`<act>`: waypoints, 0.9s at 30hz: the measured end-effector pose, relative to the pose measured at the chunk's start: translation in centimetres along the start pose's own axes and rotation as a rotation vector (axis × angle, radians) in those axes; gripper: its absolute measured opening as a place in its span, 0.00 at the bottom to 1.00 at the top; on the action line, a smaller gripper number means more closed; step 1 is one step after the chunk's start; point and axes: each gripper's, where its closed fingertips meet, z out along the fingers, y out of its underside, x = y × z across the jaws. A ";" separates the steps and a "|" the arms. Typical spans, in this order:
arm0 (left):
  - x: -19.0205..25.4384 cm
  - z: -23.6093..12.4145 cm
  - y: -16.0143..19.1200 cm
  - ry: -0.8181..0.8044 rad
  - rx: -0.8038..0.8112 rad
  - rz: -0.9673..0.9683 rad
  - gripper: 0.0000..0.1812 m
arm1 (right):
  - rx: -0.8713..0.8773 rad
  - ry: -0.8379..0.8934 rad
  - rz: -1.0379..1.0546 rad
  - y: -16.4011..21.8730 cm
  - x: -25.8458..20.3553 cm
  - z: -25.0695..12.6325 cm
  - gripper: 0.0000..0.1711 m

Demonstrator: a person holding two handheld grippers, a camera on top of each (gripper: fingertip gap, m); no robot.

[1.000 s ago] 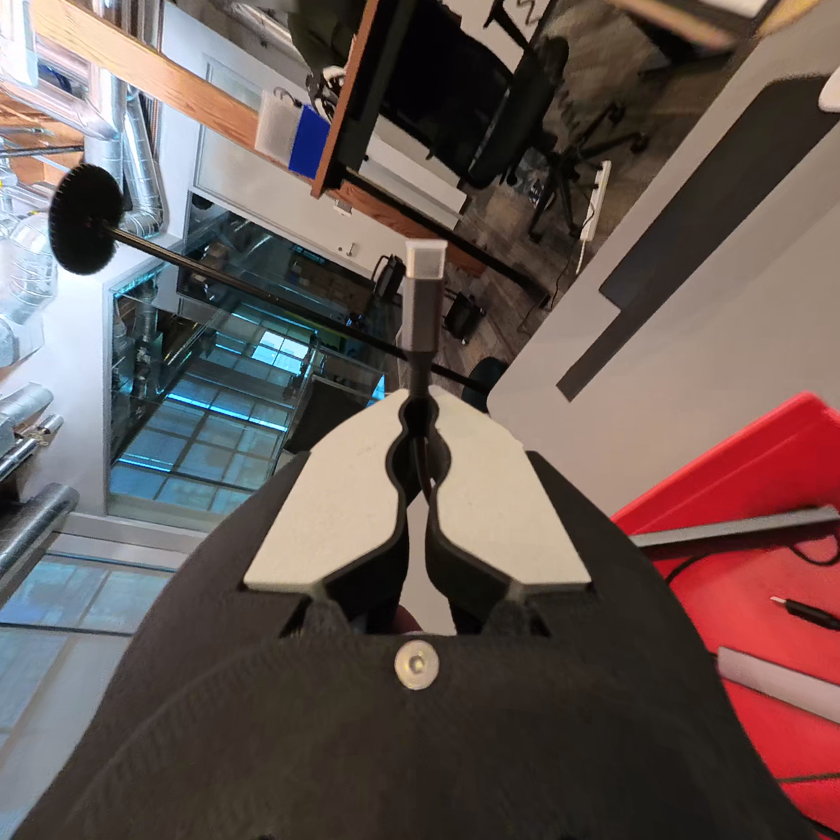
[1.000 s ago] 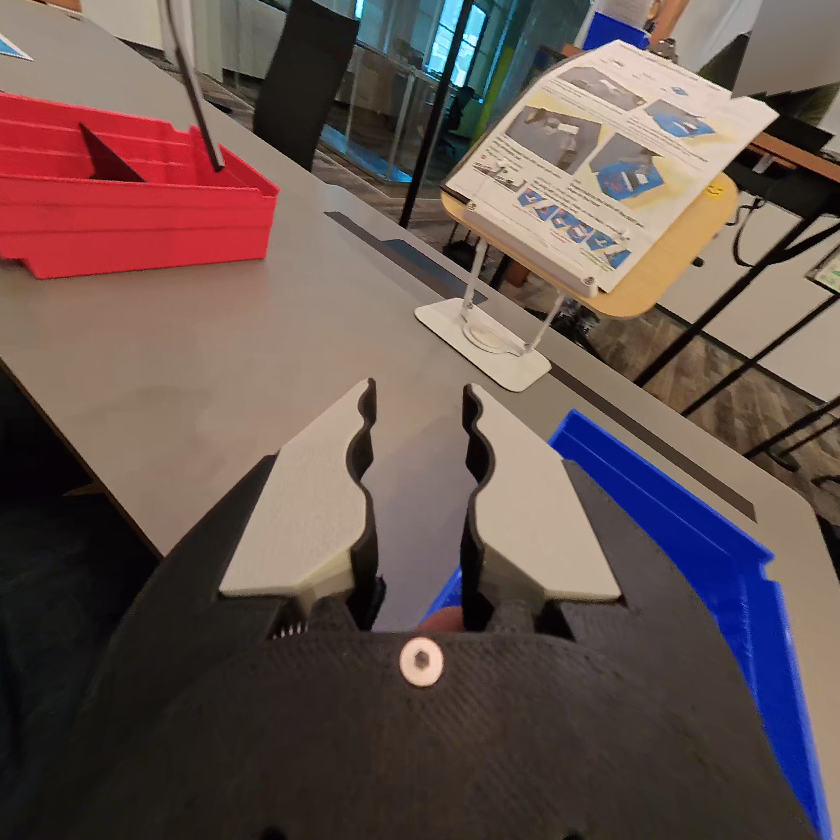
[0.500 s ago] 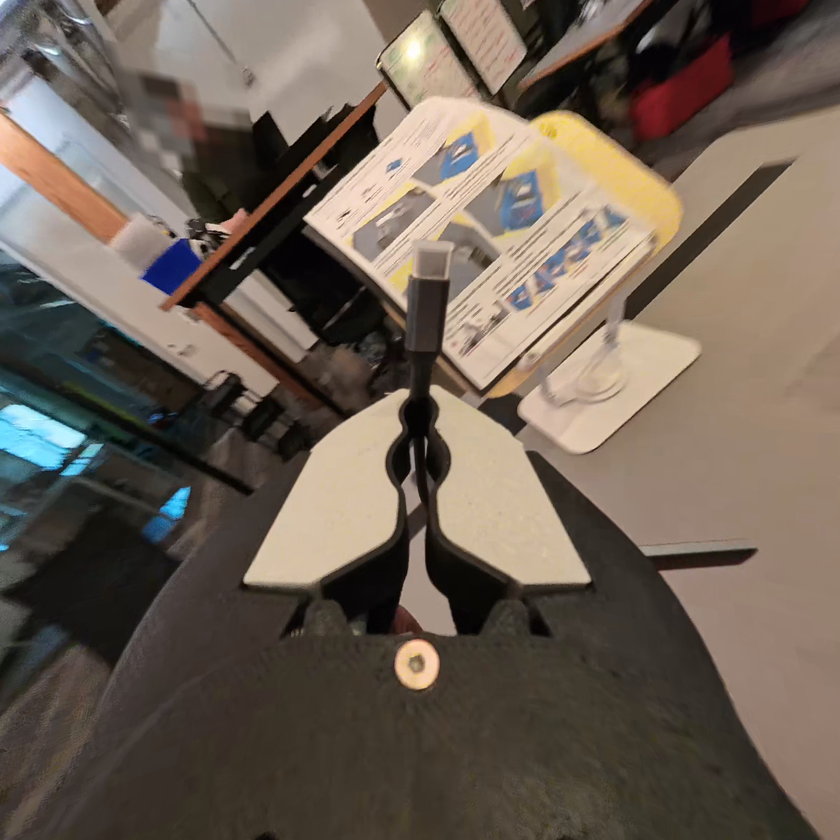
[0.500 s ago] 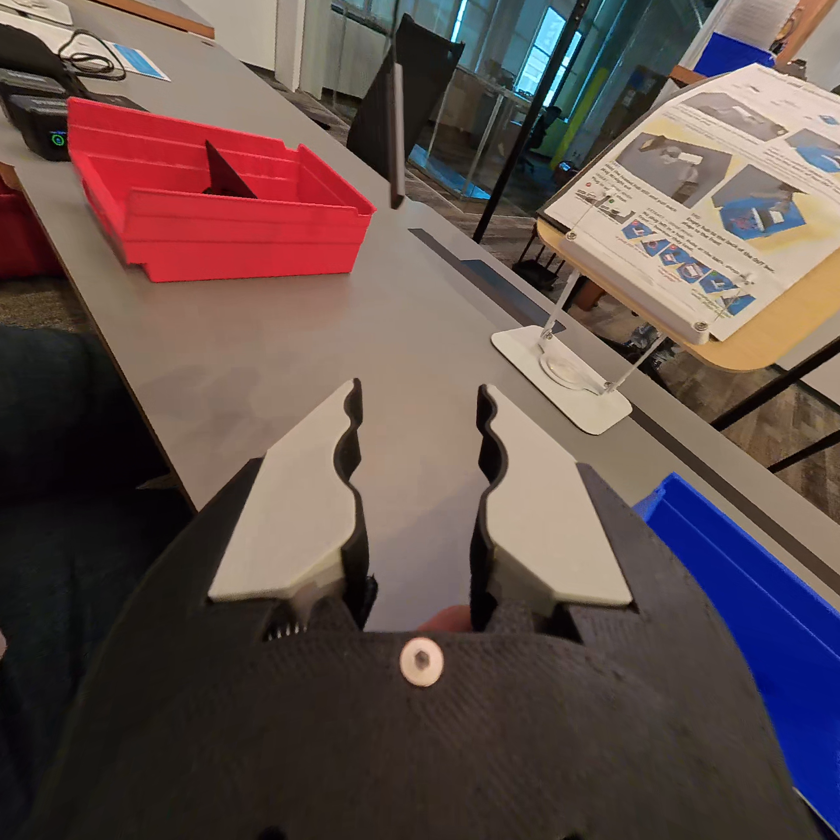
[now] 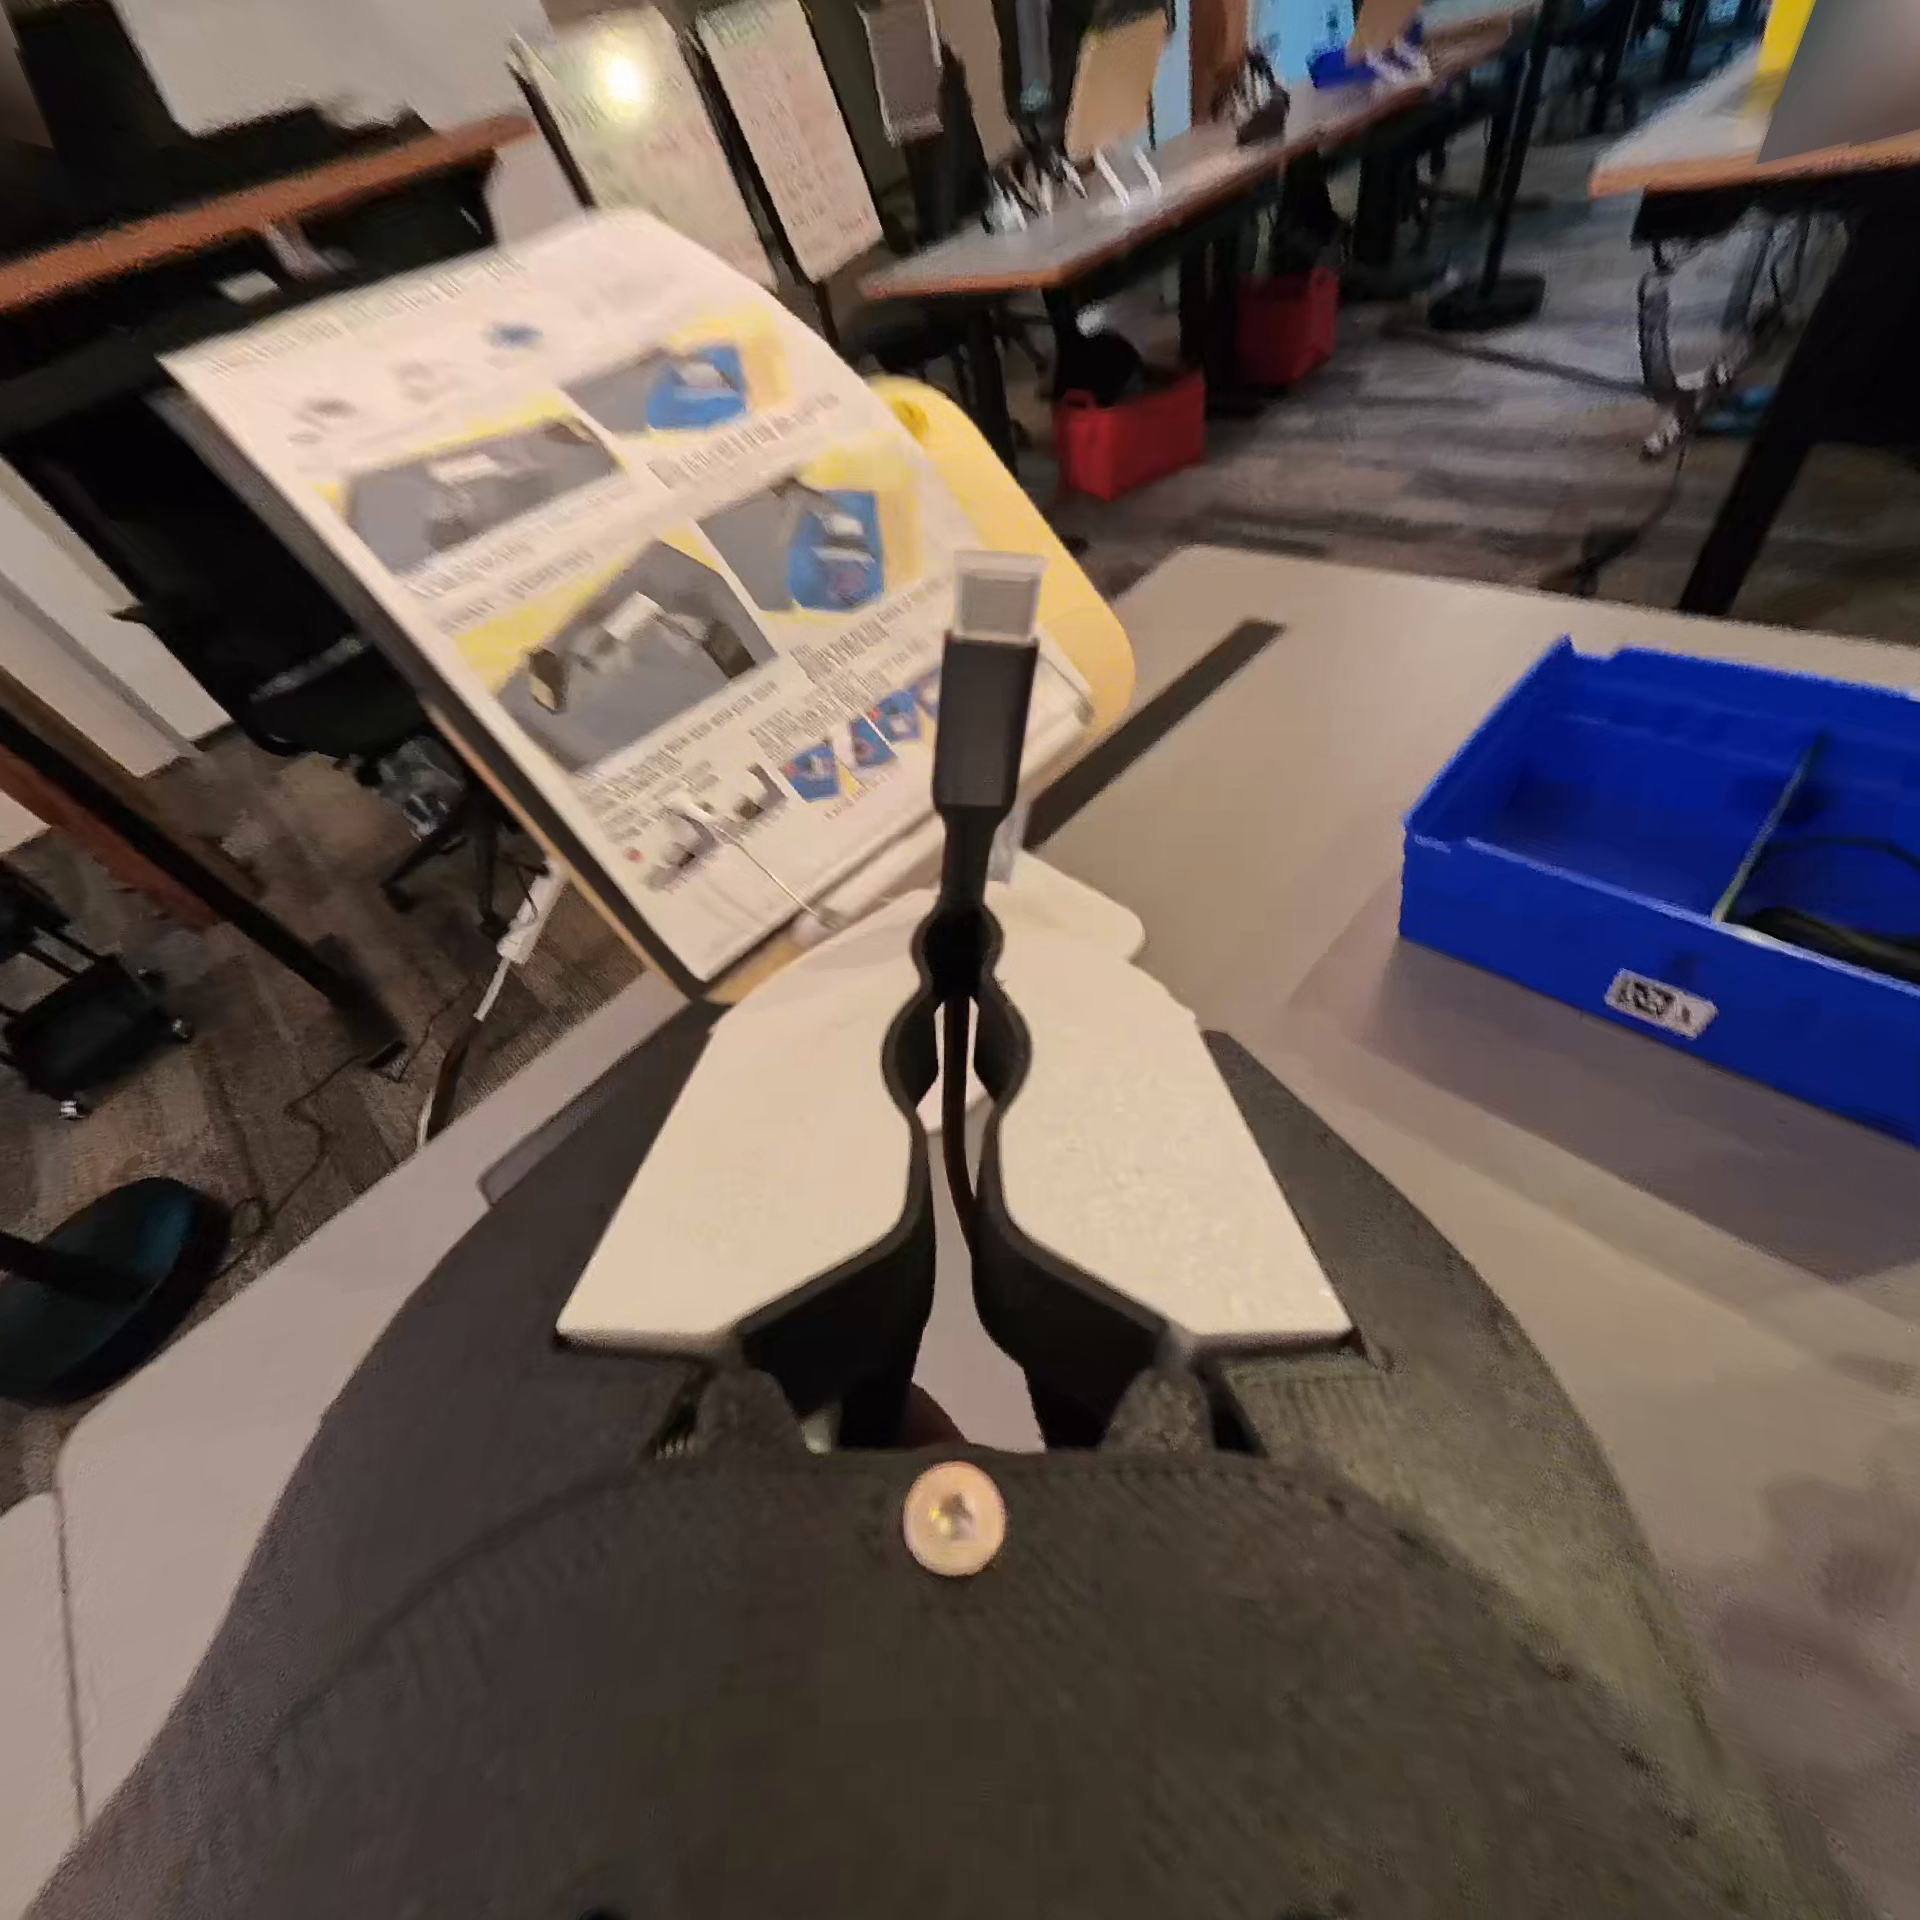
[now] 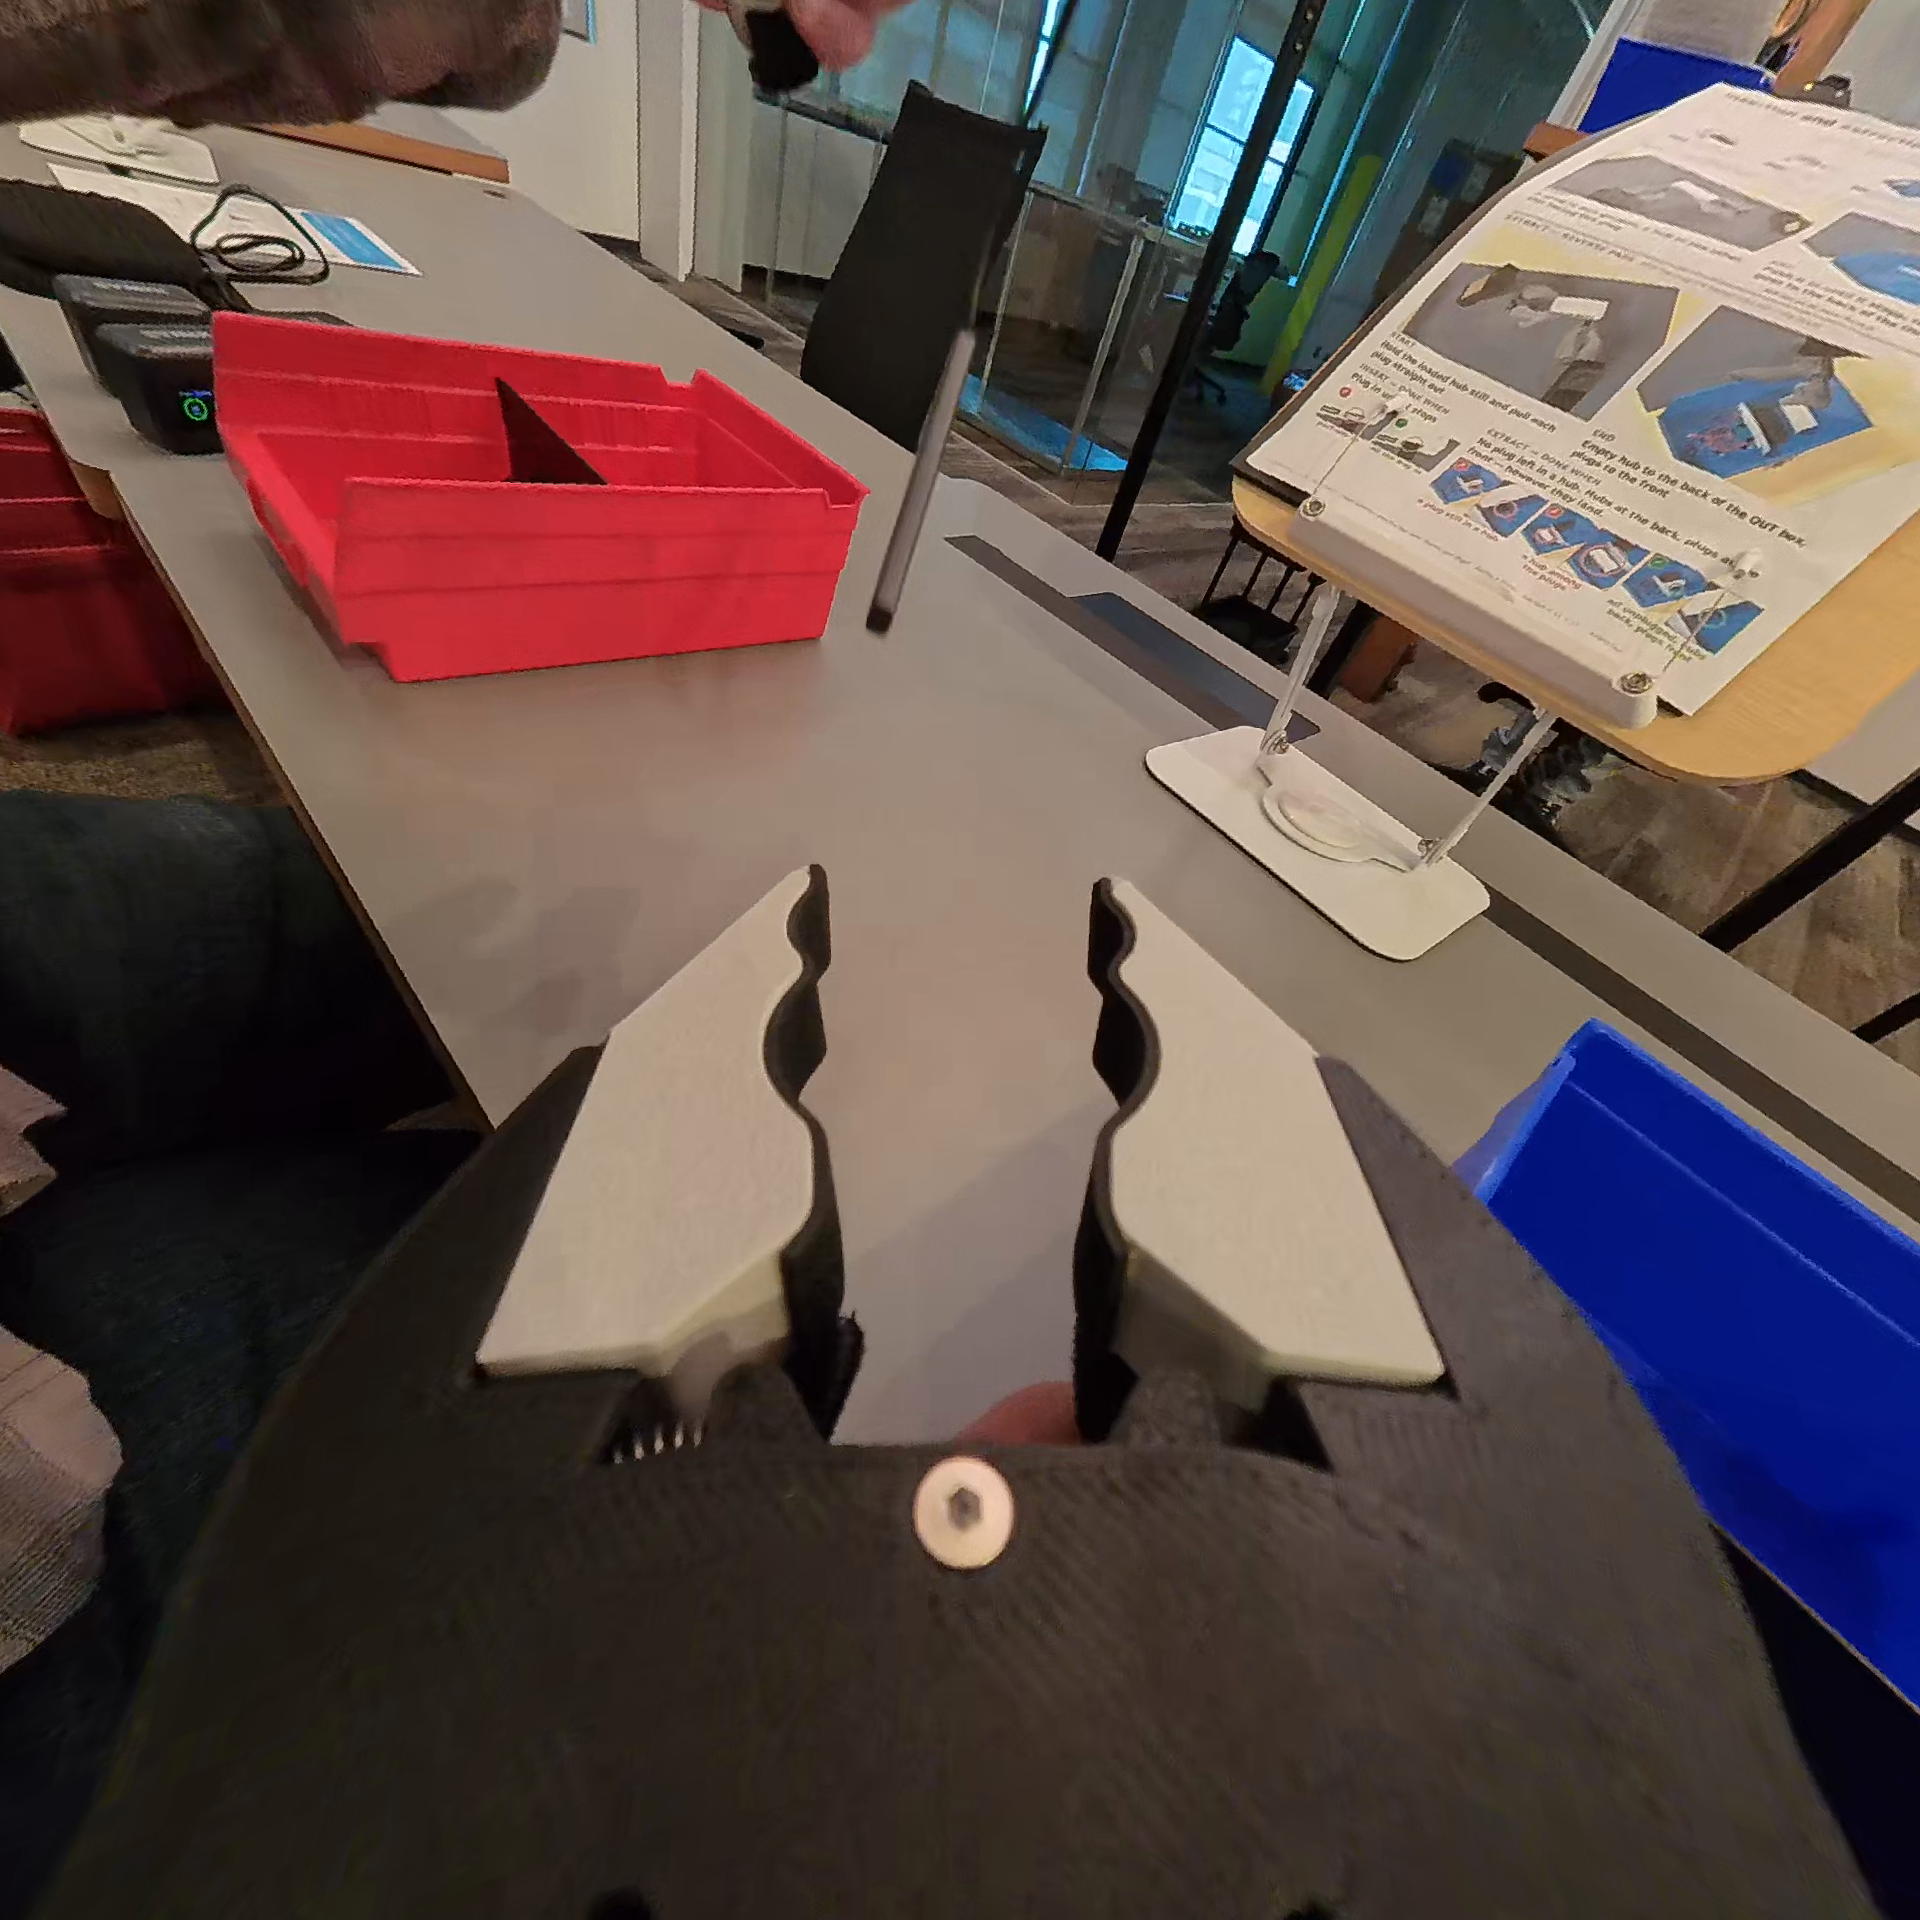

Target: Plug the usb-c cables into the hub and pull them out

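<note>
So the left gripper pinches a usb-c cable aloft, plug at twelve o'clock — no hub in sight — right gripper agape, empty.

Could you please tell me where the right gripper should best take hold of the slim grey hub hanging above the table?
Probably around its lower half, coming in level from the near side. The hub hangs nearly upright, its lower end free above the table, so the right gripper's open jaws, set side by side, could straddle its narrow width.
</note>
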 end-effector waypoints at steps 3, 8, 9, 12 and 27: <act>3.0 2.8 2.8 0.055 -0.104 0.050 0.00 | -0.007 -0.010 0.005 0.2 -0.2 0.1 0.28; 7.7 7.0 9.1 0.164 -0.294 0.067 0.00 | -0.025 -0.025 0.009 0.8 -0.7 0.3 0.28; 8.3 7.6 10.3 0.175 -0.320 0.059 0.00 | -0.031 -0.030 0.014 1.1 -0.9 0.4 0.28; 9.7 9.2 13.3 0.199 -0.383 0.040 0.00 | -0.052 -0.046 0.019 1.8 -1.3 0.7 0.28; 11.4 11.0 23.1 0.189 -0.641 0.011 0.02 | -0.093 -0.095 0.043 3.7 -2.7 1.6 0.27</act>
